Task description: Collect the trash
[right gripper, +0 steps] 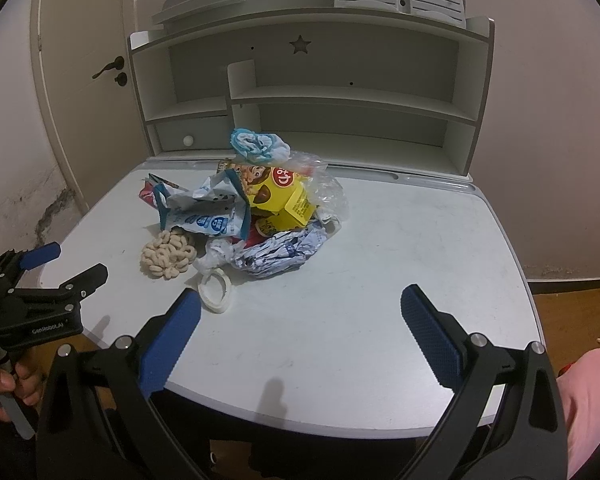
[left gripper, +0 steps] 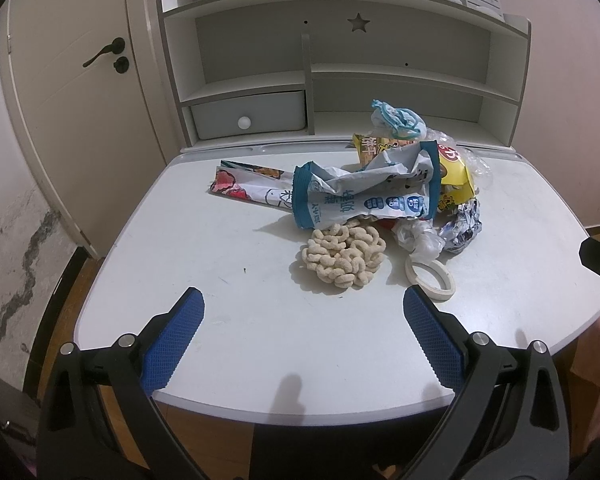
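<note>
On the pale desk [left gripper: 180, 240] ahead of me the trash sits heaped toward the back, in front of the shelf unit [left gripper: 340, 64]: a blue-and-white snack bag [left gripper: 364, 194] on top, a yellow box [right gripper: 276, 198] behind it, a crumpled foil wrapper [right gripper: 278, 258] and a clear plastic bag [right gripper: 328, 192] at the right side, with a pile of puffed snacks [left gripper: 342, 258] and a tape ring [left gripper: 430, 276] lying nearest. My left gripper [left gripper: 303, 304] hangs over the near edge with its jaws spread wide and nothing between them; my right gripper [right gripper: 300, 300] is the same, wide and empty. I judge nothing is gathered yet. I would start with the snack bag, closing on a crumpled fold rather than flat film, which may slip. The loose puffs will likely scatter if pinched, so sweeping them together seems wiser.
</note>
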The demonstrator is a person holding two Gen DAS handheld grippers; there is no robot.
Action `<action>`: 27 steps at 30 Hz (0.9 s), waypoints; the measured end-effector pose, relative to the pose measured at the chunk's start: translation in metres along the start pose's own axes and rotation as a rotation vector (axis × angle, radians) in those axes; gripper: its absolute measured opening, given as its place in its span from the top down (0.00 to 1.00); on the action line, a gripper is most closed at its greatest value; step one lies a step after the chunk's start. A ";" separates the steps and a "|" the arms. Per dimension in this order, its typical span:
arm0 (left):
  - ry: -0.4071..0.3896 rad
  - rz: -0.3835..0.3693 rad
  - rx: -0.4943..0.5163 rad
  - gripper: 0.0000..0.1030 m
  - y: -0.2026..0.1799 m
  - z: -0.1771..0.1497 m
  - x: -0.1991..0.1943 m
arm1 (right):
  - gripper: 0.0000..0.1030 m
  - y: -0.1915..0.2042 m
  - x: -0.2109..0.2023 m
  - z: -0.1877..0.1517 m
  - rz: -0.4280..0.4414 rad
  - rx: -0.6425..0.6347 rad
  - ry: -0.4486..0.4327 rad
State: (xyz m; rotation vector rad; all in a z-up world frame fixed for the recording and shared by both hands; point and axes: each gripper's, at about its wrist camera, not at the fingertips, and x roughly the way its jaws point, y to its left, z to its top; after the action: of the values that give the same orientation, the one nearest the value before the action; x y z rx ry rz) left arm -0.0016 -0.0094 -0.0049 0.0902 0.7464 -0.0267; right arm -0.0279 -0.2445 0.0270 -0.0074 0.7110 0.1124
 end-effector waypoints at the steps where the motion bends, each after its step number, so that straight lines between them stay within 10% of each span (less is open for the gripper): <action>1: 0.000 0.000 0.001 0.06 0.001 0.000 0.000 | 0.06 0.000 0.000 0.000 0.001 0.000 0.000; 27: 0.041 -0.020 0.018 0.06 0.001 -0.003 0.015 | 0.06 0.000 0.007 -0.002 0.009 -0.005 0.021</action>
State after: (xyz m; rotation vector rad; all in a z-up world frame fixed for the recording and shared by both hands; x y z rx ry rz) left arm 0.0071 -0.0081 -0.0169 0.1003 0.7884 -0.0510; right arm -0.0237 -0.2437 0.0207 -0.0099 0.7321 0.1224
